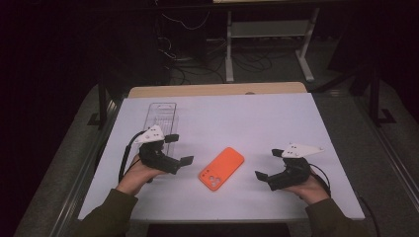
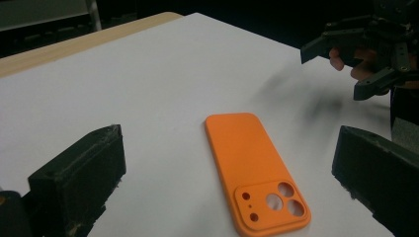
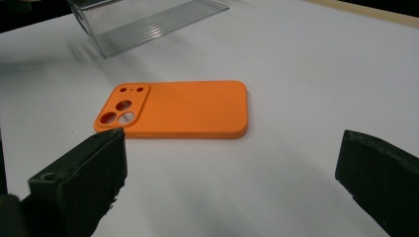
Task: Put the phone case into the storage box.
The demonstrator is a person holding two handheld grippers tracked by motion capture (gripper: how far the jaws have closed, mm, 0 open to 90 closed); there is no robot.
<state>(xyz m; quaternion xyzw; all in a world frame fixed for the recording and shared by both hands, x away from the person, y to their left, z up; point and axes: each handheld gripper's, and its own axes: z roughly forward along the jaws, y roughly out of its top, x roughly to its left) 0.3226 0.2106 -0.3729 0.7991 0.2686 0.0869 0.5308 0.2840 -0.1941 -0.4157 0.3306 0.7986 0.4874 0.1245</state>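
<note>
White tabletop [image 1: 276, 113] in dark room; both hand-held grippers spread beside orange case [image 1: 221, 169]

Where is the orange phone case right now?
In the high view the phone case lies flat on the white table, between the left gripper and right gripper, camera cutouts toward the person.

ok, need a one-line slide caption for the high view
Two hand-held grippers, left and right, both open, flank an orange phone case on a white table.
</note>
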